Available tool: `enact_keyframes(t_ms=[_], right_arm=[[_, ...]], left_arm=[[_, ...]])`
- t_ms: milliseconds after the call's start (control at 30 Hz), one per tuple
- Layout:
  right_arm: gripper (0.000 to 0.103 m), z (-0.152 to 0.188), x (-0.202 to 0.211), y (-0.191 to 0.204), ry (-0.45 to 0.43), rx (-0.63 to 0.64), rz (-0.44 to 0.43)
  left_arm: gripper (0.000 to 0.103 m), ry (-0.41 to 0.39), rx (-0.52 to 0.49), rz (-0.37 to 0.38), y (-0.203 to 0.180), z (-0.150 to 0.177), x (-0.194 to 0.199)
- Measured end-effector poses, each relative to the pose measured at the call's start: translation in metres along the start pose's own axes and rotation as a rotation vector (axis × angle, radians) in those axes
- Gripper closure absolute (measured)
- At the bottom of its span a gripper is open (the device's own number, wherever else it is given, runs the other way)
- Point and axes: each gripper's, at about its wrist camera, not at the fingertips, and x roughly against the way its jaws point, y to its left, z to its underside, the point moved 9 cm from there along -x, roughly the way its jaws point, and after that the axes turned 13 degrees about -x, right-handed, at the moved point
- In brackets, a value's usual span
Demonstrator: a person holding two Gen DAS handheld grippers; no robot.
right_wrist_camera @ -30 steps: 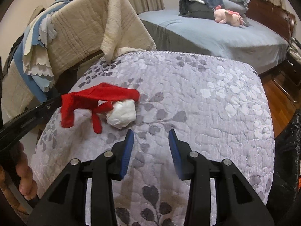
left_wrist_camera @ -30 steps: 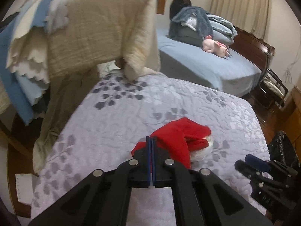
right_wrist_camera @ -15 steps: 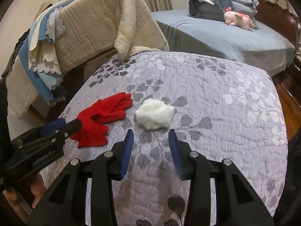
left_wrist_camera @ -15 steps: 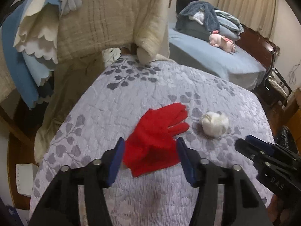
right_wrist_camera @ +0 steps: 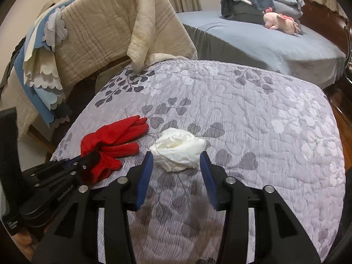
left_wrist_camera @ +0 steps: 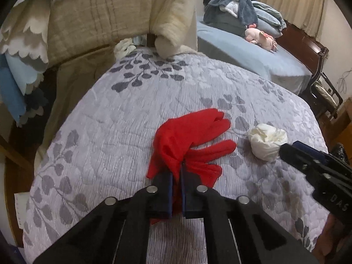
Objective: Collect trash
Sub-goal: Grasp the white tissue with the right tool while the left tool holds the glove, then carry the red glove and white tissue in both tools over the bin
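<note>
A red glove (left_wrist_camera: 191, 136) lies on the lilac leaf-pattern quilt (left_wrist_camera: 123, 118). My left gripper (left_wrist_camera: 177, 176) is shut on the glove's cuff end. A crumpled white wad (right_wrist_camera: 179, 149) lies right of the glove (right_wrist_camera: 114, 138). My right gripper (right_wrist_camera: 176, 160) is open, its blue pads on either side of the wad's near edge, low over the quilt (right_wrist_camera: 264, 127). The wad also shows in the left wrist view (left_wrist_camera: 267, 142), with the right gripper's tip (left_wrist_camera: 286, 150) against it. The left gripper shows in the right wrist view (right_wrist_camera: 88, 160).
Beige and blue blankets (right_wrist_camera: 92, 35) hang over a rail at the back left. A second bed (right_wrist_camera: 264, 44) with blue sheets, piled clothes and a pink plush toy (right_wrist_camera: 281, 22) stands behind. A black bag (left_wrist_camera: 340, 154) shows at the right edge. Wooden floor lies right of the quilt.
One second ago my left gripper held the glove up; it let it go on the quilt and opened, and has now shut on the cuff. My right gripper has moved up to the wad.
</note>
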Motion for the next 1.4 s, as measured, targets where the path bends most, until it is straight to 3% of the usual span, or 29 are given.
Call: enact_keyframes(t_ms=[167, 300, 400, 700, 1000, 1400], right_arm=[[0.06, -0.003, -0.015, 0.003, 0.017, 0.001, 0.002], [0.076, -0.004, -0.017, 0.003, 0.026, 0.001, -0.014], [0.081, -0.005, -0.006, 0.003, 0.023, 0.003, -0.025], [0.082, -0.01, 0.058, -0.006, -0.021, -0.021, -0.056], [0.082, 0.005, 0.131, -0.04, -0.061, -0.055, -0.034], [0.082, 0.028, 0.209, -0.101, -0.115, -0.122, 0.026]], left_arm=[[0.098, -0.02, -0.012, -0.008, 0.003, -0.01, 0.003], [0.098, -0.031, -0.007, -0.01, 0.006, -0.017, 0.008], [0.098, -0.046, -0.005, -0.007, 0.003, -0.021, 0.019], [0.098, -0.084, -0.011, 0.007, -0.018, -0.034, 0.063], [0.098, -0.091, -0.053, 0.019, -0.06, -0.026, 0.103], [0.098, -0.105, -0.131, 0.073, -0.144, -0.018, 0.152]])
